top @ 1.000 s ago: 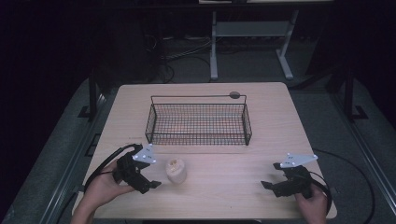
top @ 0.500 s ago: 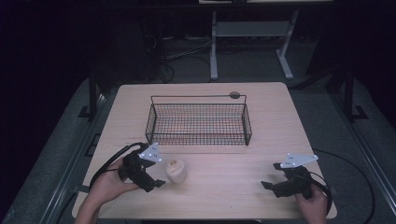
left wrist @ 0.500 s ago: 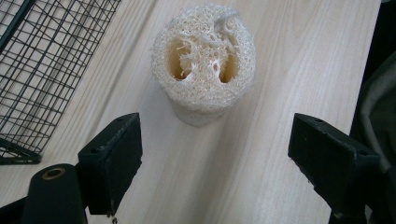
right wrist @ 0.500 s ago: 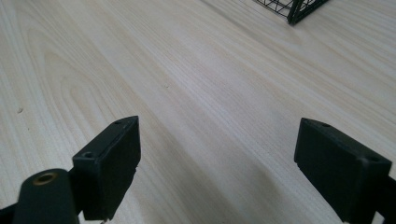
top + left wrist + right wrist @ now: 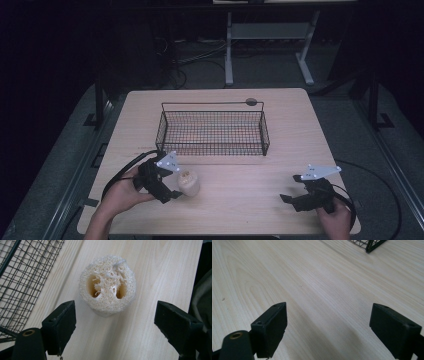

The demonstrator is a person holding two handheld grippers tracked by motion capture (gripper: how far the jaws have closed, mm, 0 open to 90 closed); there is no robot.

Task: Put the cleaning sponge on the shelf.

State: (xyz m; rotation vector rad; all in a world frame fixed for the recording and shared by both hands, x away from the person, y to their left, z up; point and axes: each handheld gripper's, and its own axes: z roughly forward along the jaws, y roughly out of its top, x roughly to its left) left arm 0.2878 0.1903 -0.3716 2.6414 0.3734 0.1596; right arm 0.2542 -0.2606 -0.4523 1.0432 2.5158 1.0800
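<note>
High view, table: a light wooden table (image 5: 280,150) stands in a dark room.
High view, basket: a black wire basket (image 5: 212,131) sits in the middle of the table, toward the far side. I cannot tell if anything is inside it.
High view, sponge: a small, pale loofah sponge (image 5: 188,183) sits on the table, near the front left. It is in front of the basket and apart from it.
High view, left gripper: the left gripper (image 5: 171,188) is in the person's left hand (image 5: 122,192). It sits just beside the sponge, on the sponge's left. Its grey plate is on top.
High view, right gripper: the right gripper (image 5: 292,192) is in the person's right hand (image 5: 336,219), near the front right corner. It is well apart from the sponge and the basket.
High view, small round thing: a small dark disc (image 5: 251,102) lies on the table behind the basket.

Left gripper view, jaws: the two black jaws are wide apart. Nothing is between them.
Left gripper view, sponge: the sponge (image 5: 107,286) stands on end just past the jaws. It has two big holes in its top. The jaws do not touch it.
Left gripper view, basket: the basket's wire side (image 5: 22,275) is at the left.

Right gripper view, jaws: the two black jaws are wide apart and hold nothing.
Right gripper view, table: bare wood (image 5: 317,285) lies under the jaws.
Right gripper view, basket: one basket corner (image 5: 369,245) pokes in at the top.
</note>
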